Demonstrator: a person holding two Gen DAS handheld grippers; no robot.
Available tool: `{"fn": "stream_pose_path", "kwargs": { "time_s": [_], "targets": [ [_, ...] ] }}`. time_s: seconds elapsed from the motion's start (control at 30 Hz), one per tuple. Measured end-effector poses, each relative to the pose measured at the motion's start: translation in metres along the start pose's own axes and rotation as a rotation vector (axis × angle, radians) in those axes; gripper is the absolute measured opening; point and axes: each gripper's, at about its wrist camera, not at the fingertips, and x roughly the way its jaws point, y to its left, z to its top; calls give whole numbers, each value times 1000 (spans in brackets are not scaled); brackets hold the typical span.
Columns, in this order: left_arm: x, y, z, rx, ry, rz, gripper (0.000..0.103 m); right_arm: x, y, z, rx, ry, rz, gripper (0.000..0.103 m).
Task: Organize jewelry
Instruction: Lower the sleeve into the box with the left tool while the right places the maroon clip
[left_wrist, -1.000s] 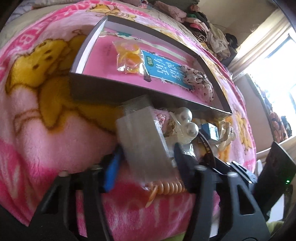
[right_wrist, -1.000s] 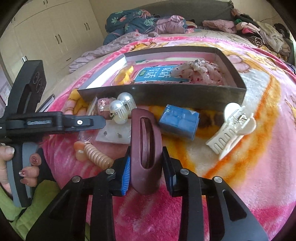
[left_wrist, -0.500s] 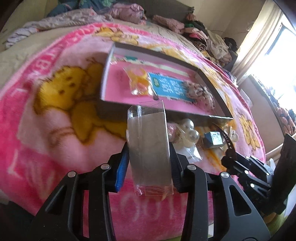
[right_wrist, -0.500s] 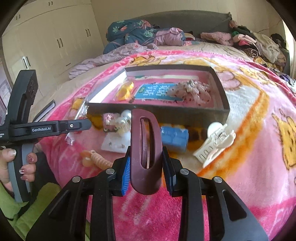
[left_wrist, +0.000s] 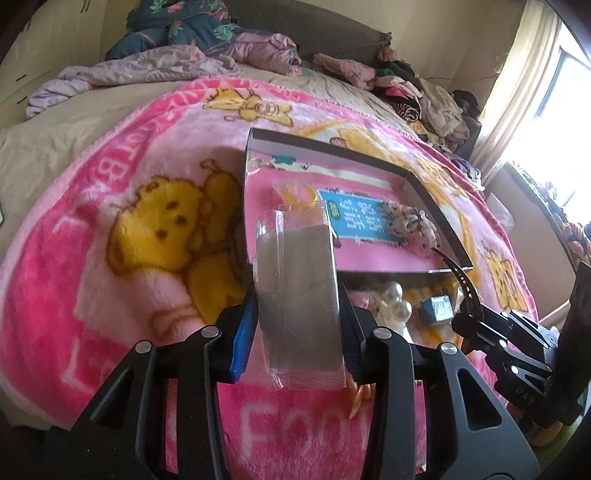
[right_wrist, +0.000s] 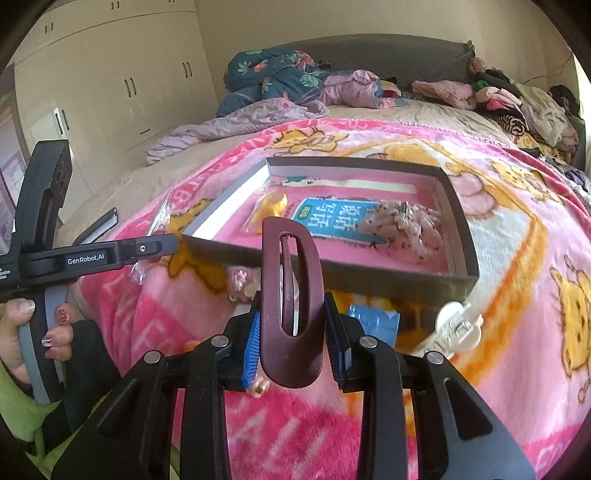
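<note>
My left gripper (left_wrist: 299, 325) is shut on a clear plastic packet (left_wrist: 299, 291) with a grey card inside, held up above the pink blanket. In the right wrist view my right gripper (right_wrist: 293, 339) is shut on a maroon oval hair clip (right_wrist: 290, 295), which stands upright. Beyond both lies a shallow grey box (right_wrist: 369, 275) with a pink floor. It holds an orange packet (right_wrist: 271, 206), a teal card (right_wrist: 334, 219) and a speckled scrunchie (right_wrist: 410, 225). The left gripper's finger (right_wrist: 147, 251) shows at the left of the right wrist view.
Loose pieces lie on the blanket in front of the box: pearl clips (left_wrist: 397, 299), a blue packet (right_wrist: 373, 321), a white claw clip (right_wrist: 458, 325) and an orange spiral tie (left_wrist: 360, 397). Piled clothes (right_wrist: 295, 85) cover the far end of the bed. A hand (right_wrist: 22, 332) grips the left handle.
The left jaws closed on the clear packet and lifted it off the blanket. Both grippers rose, so the box now sits lower and smaller in view. The right gripper kept the maroon clip.
</note>
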Motion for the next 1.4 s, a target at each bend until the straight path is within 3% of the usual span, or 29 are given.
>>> {"fn": "stream_pose_path", "kwargs": {
  "time_s": [0.77, 1.4],
  "targets": [
    [30, -40, 55, 100, -10, -22, 31, 8, -46, 44, 67, -69, -79, 29],
    [84, -72, 69, 151, 44, -45, 31, 23, -109, 55, 162, -83, -172, 29]
  ]
}}
